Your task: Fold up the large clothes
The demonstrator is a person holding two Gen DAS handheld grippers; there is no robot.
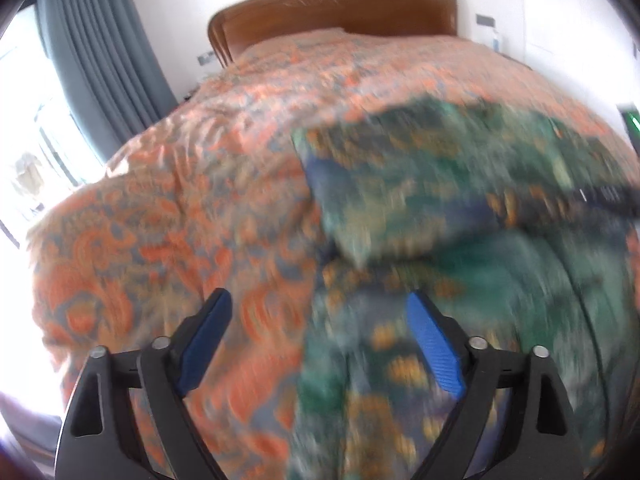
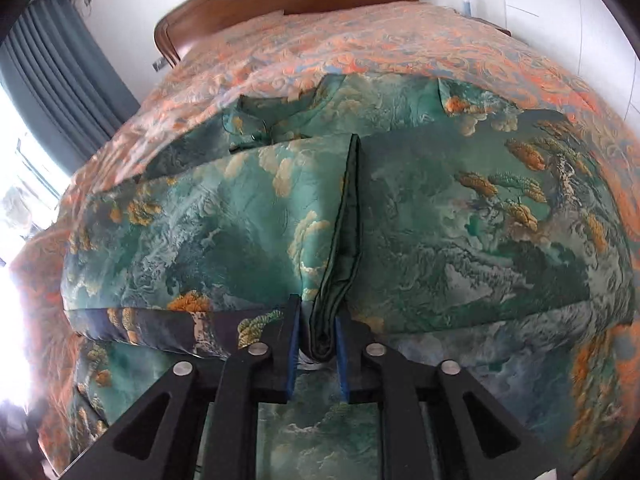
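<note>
A large green garment (image 2: 420, 216) with orange and cream cloud patterns lies spread on the bed, partly folded over itself. My right gripper (image 2: 318, 334) is shut on a dark green hem edge (image 2: 348, 216) of the garment that runs away toward the headboard. My left gripper (image 1: 320, 320) is open and empty, above the garment's left edge. The garment (image 1: 460, 208) is blurred in the left wrist view, with a folded flap raised at its middle.
An orange patterned bedspread (image 1: 180, 208) covers the bed, also seen in the right wrist view (image 2: 360, 36). A wooden headboard (image 1: 332, 8) stands at the far end. Grey curtains (image 1: 100, 52) and a bright window are on the left. White walls are behind.
</note>
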